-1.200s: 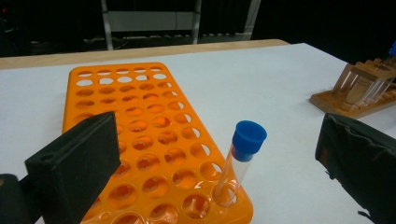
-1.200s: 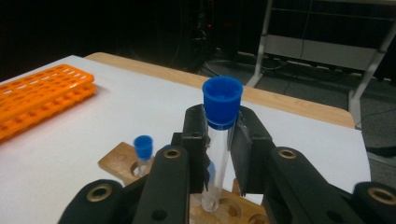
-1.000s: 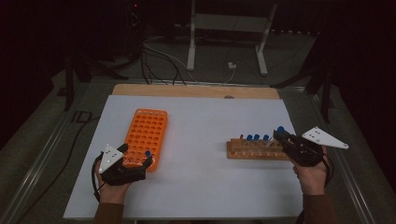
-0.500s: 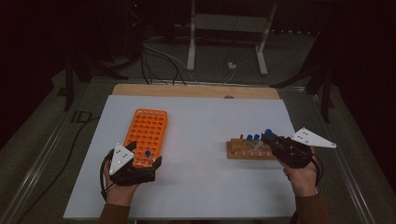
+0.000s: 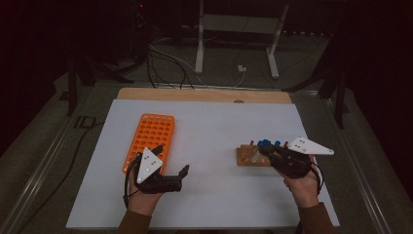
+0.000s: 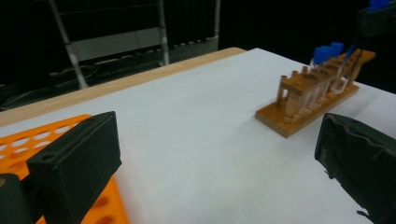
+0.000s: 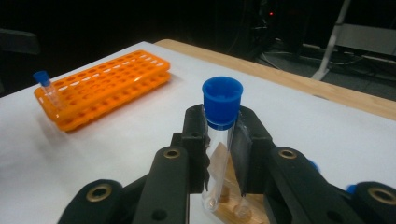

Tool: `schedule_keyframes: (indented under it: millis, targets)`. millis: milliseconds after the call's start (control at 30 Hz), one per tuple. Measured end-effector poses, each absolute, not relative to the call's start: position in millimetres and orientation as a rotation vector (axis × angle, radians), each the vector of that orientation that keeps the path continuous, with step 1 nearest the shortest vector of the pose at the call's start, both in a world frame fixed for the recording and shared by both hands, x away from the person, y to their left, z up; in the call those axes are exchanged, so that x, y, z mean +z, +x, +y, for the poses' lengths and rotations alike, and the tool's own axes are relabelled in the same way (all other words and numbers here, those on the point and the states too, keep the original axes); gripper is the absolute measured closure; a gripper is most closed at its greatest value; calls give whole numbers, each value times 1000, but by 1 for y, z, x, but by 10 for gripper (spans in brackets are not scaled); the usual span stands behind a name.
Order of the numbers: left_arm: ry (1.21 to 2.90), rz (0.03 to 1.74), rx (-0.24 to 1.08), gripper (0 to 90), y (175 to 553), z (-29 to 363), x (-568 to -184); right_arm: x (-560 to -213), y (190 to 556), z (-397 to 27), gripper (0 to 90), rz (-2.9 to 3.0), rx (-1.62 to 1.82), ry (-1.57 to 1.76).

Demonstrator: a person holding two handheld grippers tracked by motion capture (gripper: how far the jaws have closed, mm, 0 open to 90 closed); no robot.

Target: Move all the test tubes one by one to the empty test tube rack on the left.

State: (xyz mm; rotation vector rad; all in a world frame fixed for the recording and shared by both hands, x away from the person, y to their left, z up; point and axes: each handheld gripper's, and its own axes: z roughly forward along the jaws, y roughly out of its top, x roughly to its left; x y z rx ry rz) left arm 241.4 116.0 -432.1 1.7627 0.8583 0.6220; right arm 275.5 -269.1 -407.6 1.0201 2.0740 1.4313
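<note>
We see a clear, glossy test tube [image 7: 219, 158] with a smooth blue plastic cap. The right tool [image 7: 223, 140] that clamps it looks like matt black plastic with brass-coloured rivets. The low rack [image 6: 313, 95] is warm, smooth wood, and the other rack [image 7: 105, 86] is bright orange plastic with a slight sheen. The table [image 5: 219, 126] has a matt white top and a wooden far edge.

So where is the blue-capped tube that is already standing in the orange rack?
In the right gripper view, the tube stands at the orange rack's left end.
</note>
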Motion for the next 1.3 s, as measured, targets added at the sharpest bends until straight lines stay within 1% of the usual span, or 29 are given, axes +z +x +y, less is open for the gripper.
schedule_keyframes:
  millis: [700,1000,1100,1167,1233,1300]
  targets:
    - [1828,774,526,12,258,44,-441,-417,271,-232,768,2184,1463,950]
    - [1876,745,481,57,259,14,-447,-420,268,-219,767,2216,1469,928]
    - [1884,747,485,91,259,6,-449,-421,267,-216,767,2226,1468,918]
    - [1882,749,487,158,259,1,-450,-421,266,-214,768,2229,1472,912]
    - [1882,746,479,196,259,-3,-452,-421,266,-212,767,2229,1478,908]
    - [1886,738,470,308,259,-6,-454,-420,265,-211,767,2232,1481,906]
